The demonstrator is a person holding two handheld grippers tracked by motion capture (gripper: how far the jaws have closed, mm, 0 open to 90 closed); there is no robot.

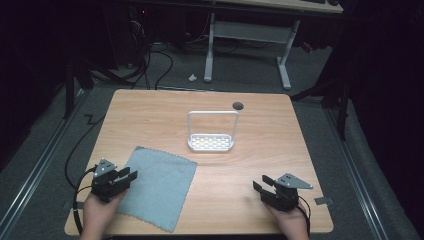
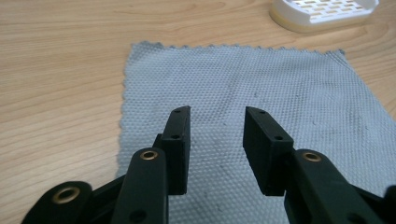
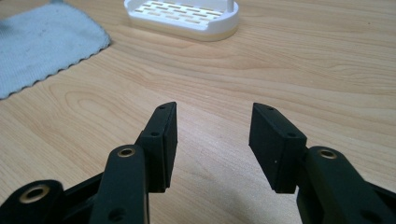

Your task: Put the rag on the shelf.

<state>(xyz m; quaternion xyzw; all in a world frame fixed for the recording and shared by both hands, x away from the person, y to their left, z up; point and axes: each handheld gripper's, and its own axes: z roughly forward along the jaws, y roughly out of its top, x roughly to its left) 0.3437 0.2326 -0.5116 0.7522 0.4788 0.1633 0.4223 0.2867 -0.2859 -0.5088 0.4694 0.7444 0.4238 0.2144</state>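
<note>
Left fingers (image 2: 215, 140) open, empty, hovering over the near left edge of the cloth (image 2: 243, 93); cloth lies flat straight ahead, skewed on the tabletop (image 1: 260, 130). Right fingers (image 3: 212, 140) open too, holding nothing, over bare wood, cloth well off toward the left hand. Left hand (image 1: 102, 210) nearer. White rack (image 1: 211, 142) beyond the cloth.

cloth (image 2: 243, 93): grey woven fabric, dimpled matt weave, scalloped edges
counter (image 3: 289, 70): light wood grain, smooth, faint sheen
soap dish (image 3: 187, 18): white plastic, smooth, slotted
left gripper (image 2: 217, 140): matt black plastic
</note>
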